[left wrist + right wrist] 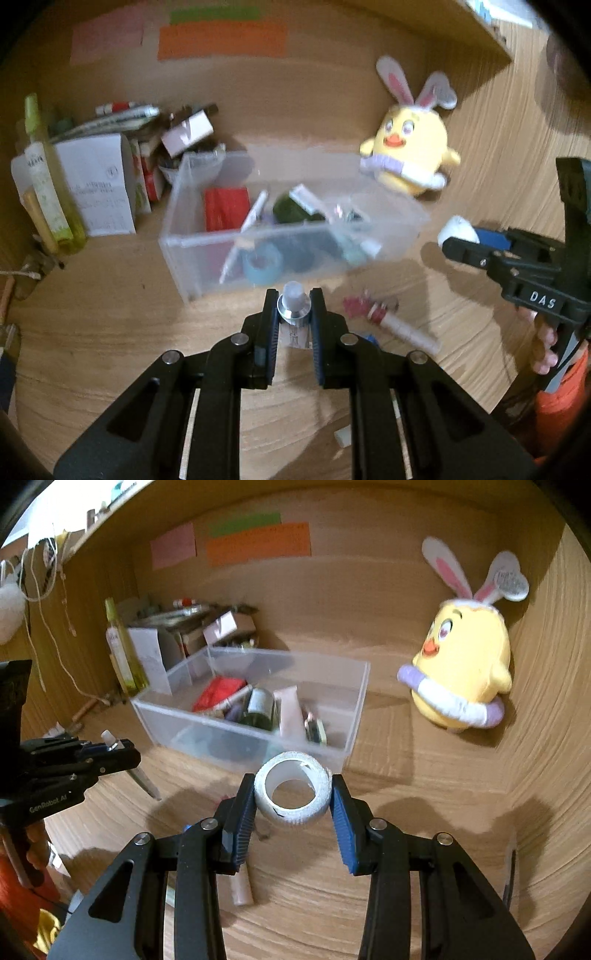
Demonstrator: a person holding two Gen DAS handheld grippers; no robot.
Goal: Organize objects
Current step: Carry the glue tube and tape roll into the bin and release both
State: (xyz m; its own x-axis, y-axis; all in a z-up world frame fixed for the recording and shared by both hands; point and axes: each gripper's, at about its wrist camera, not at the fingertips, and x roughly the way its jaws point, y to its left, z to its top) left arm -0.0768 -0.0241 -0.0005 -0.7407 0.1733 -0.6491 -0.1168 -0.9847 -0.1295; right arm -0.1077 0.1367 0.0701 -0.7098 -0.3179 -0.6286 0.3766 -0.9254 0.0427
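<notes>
My left gripper [294,314] is shut on a small clear spray bottle [294,311] with a silver collar, held off the wooden desk just in front of the clear plastic bin [192,254]. My right gripper [293,797] is shut on a white tape roll [291,792], raised before the same clear bin [155,716]. In the bin lie a red pouch [226,208], a blue tape roll [263,263], tubes and a dark jar. The right gripper [458,248] also shows at the right of the left wrist view, and the left gripper [122,749] at the left of the right wrist view.
A yellow chick plush [410,155] with rabbit ears stands right of the bin. Boxes, papers and a green bottle [48,181] crowd the back left corner. A pinkish tube with a red tassel [391,323] lies on the desk below the grippers. Coloured notes [221,38] hang on the back wall.
</notes>
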